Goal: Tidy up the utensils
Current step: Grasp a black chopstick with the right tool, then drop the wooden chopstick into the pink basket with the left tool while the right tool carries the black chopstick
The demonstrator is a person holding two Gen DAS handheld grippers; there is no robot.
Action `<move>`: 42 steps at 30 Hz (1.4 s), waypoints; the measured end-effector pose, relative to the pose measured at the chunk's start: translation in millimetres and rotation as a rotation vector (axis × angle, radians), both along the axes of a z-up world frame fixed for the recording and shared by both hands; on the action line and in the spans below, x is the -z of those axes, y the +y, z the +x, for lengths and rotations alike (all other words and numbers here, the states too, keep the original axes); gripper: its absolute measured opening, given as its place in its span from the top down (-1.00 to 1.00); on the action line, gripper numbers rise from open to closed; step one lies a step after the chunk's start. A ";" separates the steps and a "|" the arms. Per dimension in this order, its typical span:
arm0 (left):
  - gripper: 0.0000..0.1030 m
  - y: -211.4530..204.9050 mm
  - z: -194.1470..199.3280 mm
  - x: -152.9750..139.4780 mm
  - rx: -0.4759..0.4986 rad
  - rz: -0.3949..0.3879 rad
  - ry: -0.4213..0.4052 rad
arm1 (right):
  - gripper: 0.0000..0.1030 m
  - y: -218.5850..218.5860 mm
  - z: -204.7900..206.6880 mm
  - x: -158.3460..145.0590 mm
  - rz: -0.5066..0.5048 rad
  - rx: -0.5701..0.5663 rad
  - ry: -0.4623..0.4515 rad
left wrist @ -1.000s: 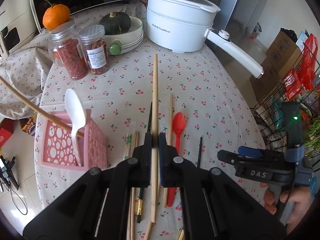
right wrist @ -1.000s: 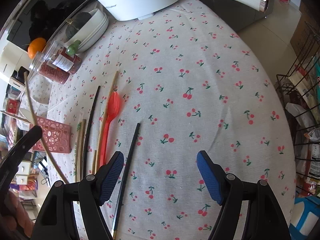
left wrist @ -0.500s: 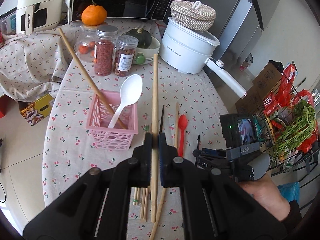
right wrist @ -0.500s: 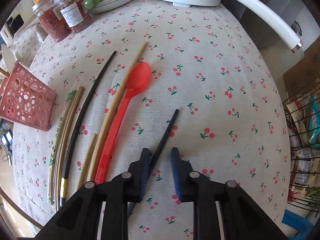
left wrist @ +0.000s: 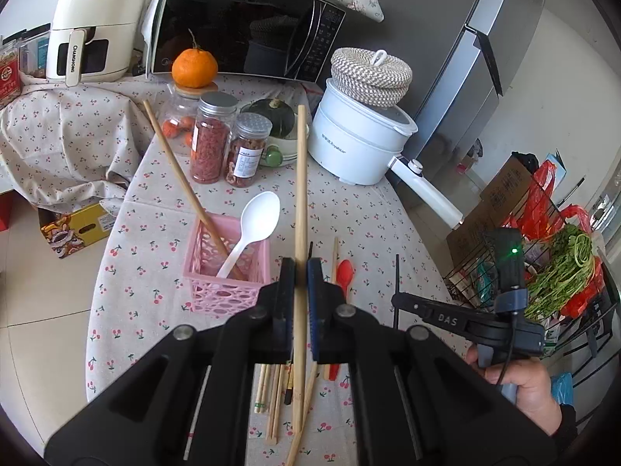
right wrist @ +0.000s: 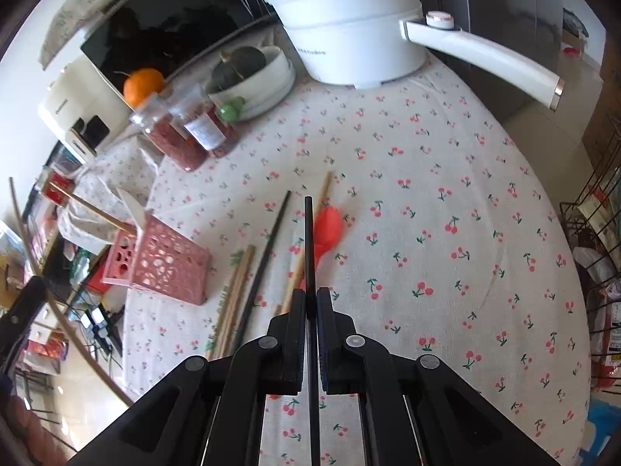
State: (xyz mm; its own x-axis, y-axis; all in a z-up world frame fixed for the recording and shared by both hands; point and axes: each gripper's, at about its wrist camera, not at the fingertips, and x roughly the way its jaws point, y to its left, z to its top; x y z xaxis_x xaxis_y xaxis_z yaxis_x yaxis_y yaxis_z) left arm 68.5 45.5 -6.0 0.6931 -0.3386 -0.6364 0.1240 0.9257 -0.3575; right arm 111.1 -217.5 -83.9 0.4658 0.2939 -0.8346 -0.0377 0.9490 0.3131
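Note:
My left gripper [left wrist: 301,272] is shut on a long wooden chopstick [left wrist: 300,202] held above the table, just right of the pink basket [left wrist: 227,272]. In that basket stand a white spoon [left wrist: 256,221] and another wooden chopstick [left wrist: 174,163]. My right gripper [right wrist: 309,299] is shut on a black chopstick [right wrist: 308,240], lifted off the cloth. Below it lie a red spoon [right wrist: 328,229], a second black chopstick [right wrist: 271,248] and several wooden chopsticks [right wrist: 236,291]. In the left wrist view the right gripper [left wrist: 396,298] shows at the right, in a hand.
A white pot [left wrist: 361,143] with a long handle, a bowl holding a dark squash [left wrist: 277,120], spice jars [left wrist: 211,143] and an orange [left wrist: 194,68] stand at the table's far side before a microwave [left wrist: 248,27]. A wire rack with greens [left wrist: 566,272] stands right of the table.
My right gripper closed on the black chopstick and lifted it off the cloth. My left gripper rose and tilted up with its wooden chopstick, so the basket now sits lower left of it.

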 end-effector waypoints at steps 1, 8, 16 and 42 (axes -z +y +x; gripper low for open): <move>0.86 0.3 -0.7 -1.5 -0.005 -0.001 -0.010 | 0.90 0.5 -5.4 -9.9 0.012 -0.007 -0.033; 0.86 -2.7 -5.4 -11.5 -0.022 -0.002 -0.072 | 0.90 2.1 -37.1 -58.7 0.035 -0.056 -0.207; 0.86 -4.7 -14.1 -24.5 -0.047 0.000 -0.171 | 0.90 3.4 -56.8 -93.6 0.071 -0.091 -0.342; 0.85 22.3 30.2 -12.7 -0.320 0.123 -0.474 | 0.90 27.2 -44.9 -128.6 0.161 -0.105 -0.486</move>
State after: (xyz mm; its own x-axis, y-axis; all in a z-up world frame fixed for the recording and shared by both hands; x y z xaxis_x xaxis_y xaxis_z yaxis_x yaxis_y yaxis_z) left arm 98.7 67.8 6.7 0.9672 -0.0090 -0.2537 -0.0482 0.9747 -0.2182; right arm 66.2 -190.3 44.7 0.7495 0.4666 -0.4697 -0.3075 0.8736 0.3771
